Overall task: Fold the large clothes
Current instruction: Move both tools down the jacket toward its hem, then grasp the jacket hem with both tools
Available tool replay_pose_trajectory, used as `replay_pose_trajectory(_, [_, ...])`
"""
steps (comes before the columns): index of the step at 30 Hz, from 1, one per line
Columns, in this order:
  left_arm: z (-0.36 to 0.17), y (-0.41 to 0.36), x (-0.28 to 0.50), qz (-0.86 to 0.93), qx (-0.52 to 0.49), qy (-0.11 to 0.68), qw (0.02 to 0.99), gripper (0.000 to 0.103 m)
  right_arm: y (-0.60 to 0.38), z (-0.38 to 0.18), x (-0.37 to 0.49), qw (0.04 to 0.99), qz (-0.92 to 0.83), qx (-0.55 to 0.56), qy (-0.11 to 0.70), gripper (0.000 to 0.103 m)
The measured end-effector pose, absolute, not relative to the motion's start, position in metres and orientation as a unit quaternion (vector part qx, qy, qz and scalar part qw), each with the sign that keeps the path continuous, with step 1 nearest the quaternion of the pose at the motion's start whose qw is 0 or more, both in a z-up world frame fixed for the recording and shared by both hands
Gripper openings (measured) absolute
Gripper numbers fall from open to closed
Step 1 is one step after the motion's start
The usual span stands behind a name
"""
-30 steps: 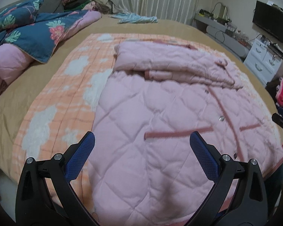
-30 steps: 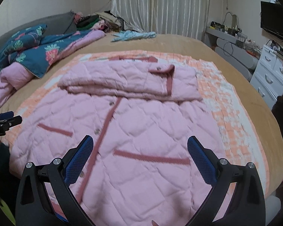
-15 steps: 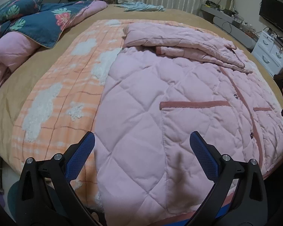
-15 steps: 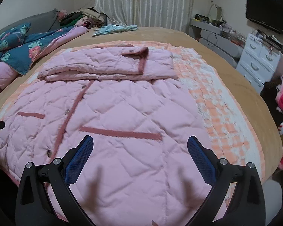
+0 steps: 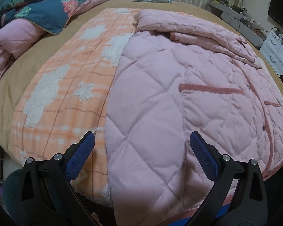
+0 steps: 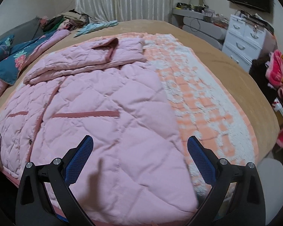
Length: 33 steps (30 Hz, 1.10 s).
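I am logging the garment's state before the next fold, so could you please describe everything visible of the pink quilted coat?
The pink quilted coat lies front up, flat on the orange-and-white fleece blanket covering the bed. Its padded fabric looks soft, with diamond stitching, darker rose trim along the front opening, snap buttons and two slit pockets. The upper part, with sleeves and collar, is already folded down across the chest. Its hem reaches the near bed edge. Both claws, left and right, hover open above the hem corners, not gripping.

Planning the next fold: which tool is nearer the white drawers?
Right. The right tool is on the bed's drawer side; the left tool is on the far side.
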State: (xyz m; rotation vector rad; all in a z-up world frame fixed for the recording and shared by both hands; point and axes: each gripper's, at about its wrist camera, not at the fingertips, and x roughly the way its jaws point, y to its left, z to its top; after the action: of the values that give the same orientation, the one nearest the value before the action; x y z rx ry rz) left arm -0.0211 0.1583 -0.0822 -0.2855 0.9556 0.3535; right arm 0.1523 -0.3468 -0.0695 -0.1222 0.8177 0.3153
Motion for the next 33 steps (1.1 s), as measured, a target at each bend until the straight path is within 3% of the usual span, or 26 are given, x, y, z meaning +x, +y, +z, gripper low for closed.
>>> replay_pose_trajectory(17, [-0.099, 0.163, -0.033, 0.166, -0.167, 0.473, 0.849, 0.095, -0.372, -0.100, 0.166, 0.867, 0.133, -0.025, 0.480, 0.097])
replay_pose_trajectory(18, [-0.100, 0.163, -0.033, 0.165, -0.170, 0.474, 0.848, 0.095, -0.372, -0.102, 0.165, 0.864, 0.138, -0.027, 0.484, 0.094])
replay_pose_trajectory(20, [-0.101, 0.163, -0.036, 0.164, -0.179, 0.476, 0.845, 0.095, -0.371, -0.106, 0.165, 0.857, 0.157, -0.021, 0.491, 0.073])
replay_pose_trajectory(21, [-0.103, 0.162, -0.037, 0.163, -0.181, 0.478, 0.844, 0.095, -0.371, -0.106, 0.164, 0.857, 0.158, -0.020, 0.489, 0.071])
replay_pose_trajectory(26, [-0.108, 0.164, -0.038, 0.161, -0.201, 0.479, 0.839, 0.095, -0.354, -0.093, 0.148, 0.873, 0.196, -0.054, 0.444, 0.033])
replay_pose_trajectory(30, [-0.109, 0.164, -0.040, 0.157, -0.205, 0.474, 0.842, 0.092, -0.346, -0.076, 0.138, 0.889, 0.219, -0.046, 0.399, 0.025])
replay_pose_trajectory(33, [-0.106, 0.160, -0.040, 0.141, -0.204, 0.468, 0.848, 0.075, -0.344, -0.062, 0.133, 0.899, 0.236, -0.026, 0.367, 0.023])
